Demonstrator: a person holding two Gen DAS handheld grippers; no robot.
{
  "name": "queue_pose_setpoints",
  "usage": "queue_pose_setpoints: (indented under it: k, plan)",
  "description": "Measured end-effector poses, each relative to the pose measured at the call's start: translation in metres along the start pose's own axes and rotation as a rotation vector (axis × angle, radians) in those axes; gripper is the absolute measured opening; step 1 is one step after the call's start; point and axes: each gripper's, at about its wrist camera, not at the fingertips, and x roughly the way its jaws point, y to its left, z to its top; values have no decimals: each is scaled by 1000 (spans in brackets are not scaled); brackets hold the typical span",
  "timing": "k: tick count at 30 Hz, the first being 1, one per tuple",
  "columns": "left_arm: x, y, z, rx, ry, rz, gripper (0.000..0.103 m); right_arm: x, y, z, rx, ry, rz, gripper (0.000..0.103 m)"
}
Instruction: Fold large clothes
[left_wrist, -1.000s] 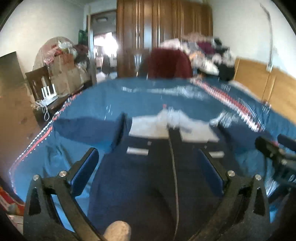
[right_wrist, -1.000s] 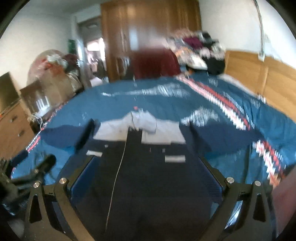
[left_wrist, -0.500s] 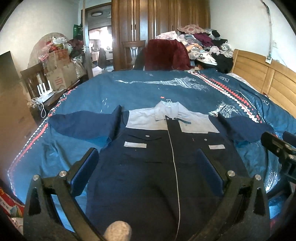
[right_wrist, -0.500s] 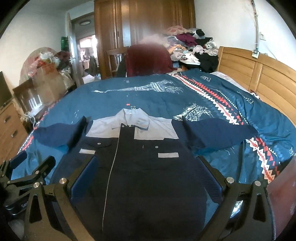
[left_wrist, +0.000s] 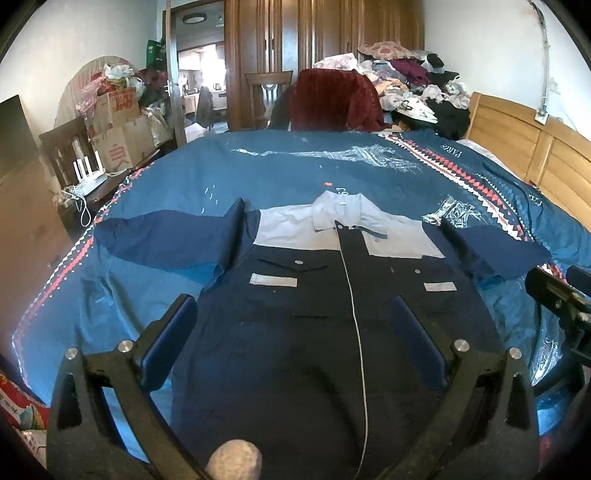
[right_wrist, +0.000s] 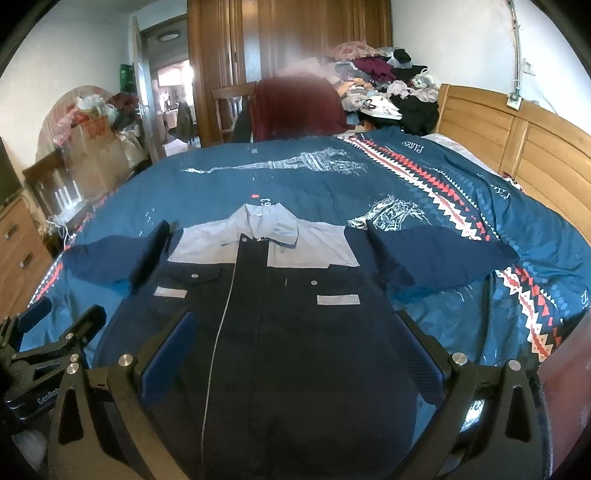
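Item: large garment, fold not begun.

Nearest: left gripper (left_wrist: 295, 332), fingers spread wide, nothing between them, held over the lower front of the jacket (left_wrist: 314, 332). Right gripper (right_wrist: 291, 339), likewise released and empty, over the same hem end; it also shows at the right edge of the left wrist view.

Task object: dark navy work jacket with pale grey yoke and collar (right_wrist: 266, 218), lying face up and closed at the front, flat on the bed (left_wrist: 295, 166), hem toward the cameras. Left sleeve (left_wrist: 162, 236) and right sleeve (right_wrist: 436, 254) both stretched outward on the blue patterned cover.

Progress, as judged: garment is spread and smoothed; no fold is visible. Sleeves, sides and the lengthwise fold all appear left to do.

Surroundings: wooden headboard (right_wrist: 517, 147) to the right; chair draped in dark red cloth (left_wrist: 332, 99) beyond the far edge; heap of loose clothes (left_wrist: 406, 85) behind it; cardboard boxes (left_wrist: 118, 125) at far left; wardrobe (right_wrist: 295, 44) at the back.

Obstructions: none on the jacket; bed surface around it bears only the cover.
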Motion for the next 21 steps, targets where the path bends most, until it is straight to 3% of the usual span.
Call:
queue_pose_setpoints:
  k: [4,7,10,13,19,21]
  plan:
    - [18,1,-5,9,19,6,103,31,-5,-8,-6,50,2,103]
    - [74,4,-22,45,94,36,103,96,-12,-33,-42,163,-25,103]
    - [144,16,-48,26,275,20,103,169,-30,-70,-41,373,-33,103]
    - [190,21,-75,44,391,55,103,208,-42,-105,-59,474,-61,103]
    - [180,13,-83,64,367,79,103,221,-48,-116,-44,414,-49,103]
    - [175,10,-77,36,339,67,103,233,-51,-110,-89,444,-7,103]
